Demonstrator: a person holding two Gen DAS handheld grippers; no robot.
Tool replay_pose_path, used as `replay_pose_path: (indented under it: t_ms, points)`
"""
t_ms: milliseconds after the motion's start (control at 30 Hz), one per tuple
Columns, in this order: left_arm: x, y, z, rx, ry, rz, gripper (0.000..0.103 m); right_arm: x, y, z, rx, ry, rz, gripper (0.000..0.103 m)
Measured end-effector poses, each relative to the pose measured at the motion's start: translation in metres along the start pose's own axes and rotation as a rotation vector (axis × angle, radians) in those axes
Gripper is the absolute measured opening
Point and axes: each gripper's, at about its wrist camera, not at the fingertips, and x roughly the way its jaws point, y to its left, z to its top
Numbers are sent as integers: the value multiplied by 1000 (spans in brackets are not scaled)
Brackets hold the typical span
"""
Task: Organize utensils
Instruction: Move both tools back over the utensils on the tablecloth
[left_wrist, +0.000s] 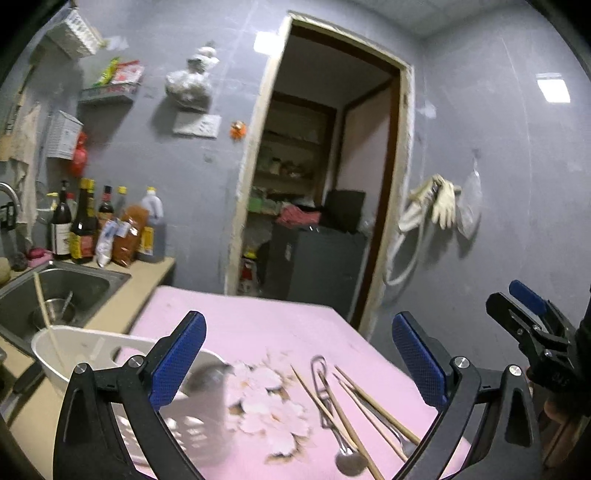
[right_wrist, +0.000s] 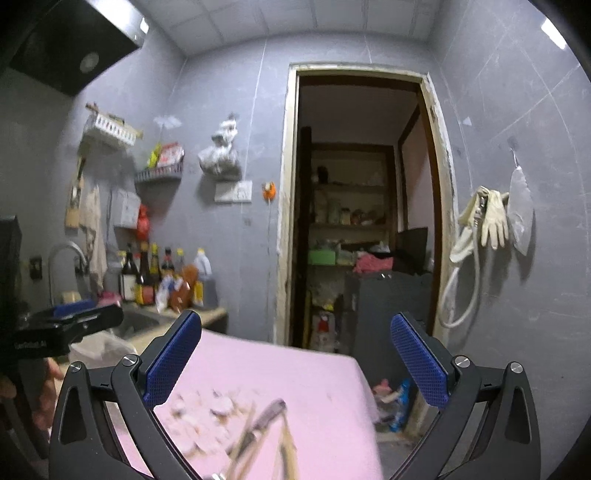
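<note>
Utensils loose on table, both grippers empty.
Chopsticks (left_wrist: 354, 410) and metal spoon (left_wrist: 338, 424) lie near the pink table's (left_wrist: 258, 321) near edge, long axes running away, between the wide-open left gripper's (left_wrist: 299, 365) fingers, nearer it; white holder (left_wrist: 110, 354) at left edge; right gripper (right_wrist: 295, 365) wide open.

Utensil holder (left_wrist: 122, 365) left of chopsticks (left_wrist: 334, 413)

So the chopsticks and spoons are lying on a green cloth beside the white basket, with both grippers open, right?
Not quite: the cloth is pink, not green, as the left wrist view shows. The chopsticks and spoons do lie on it beside the white basket, and the left gripper and right gripper are open.
</note>
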Motion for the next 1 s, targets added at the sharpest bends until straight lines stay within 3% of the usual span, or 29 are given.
replay_pose_path:
  t_ms: [267,433,700,767,1000]
  points:
    - [28,-31,-32,60,141,-17,99,11,-18,-31,-31,151,-23,103]
    - [49,-40,-50,64,257,-25,99,28,-30,-51,-4,281,8,103]
    - [81,-48,-76,67,400,-30,98,53,-39,-78,36,469,60,79]
    - [90,-46,-79,65,431,-29,95,58,-40,-83,38,498,72,70]
    - [130,-36,-92,34,585,-46,59,82,-38,-99,30,620,127,46]
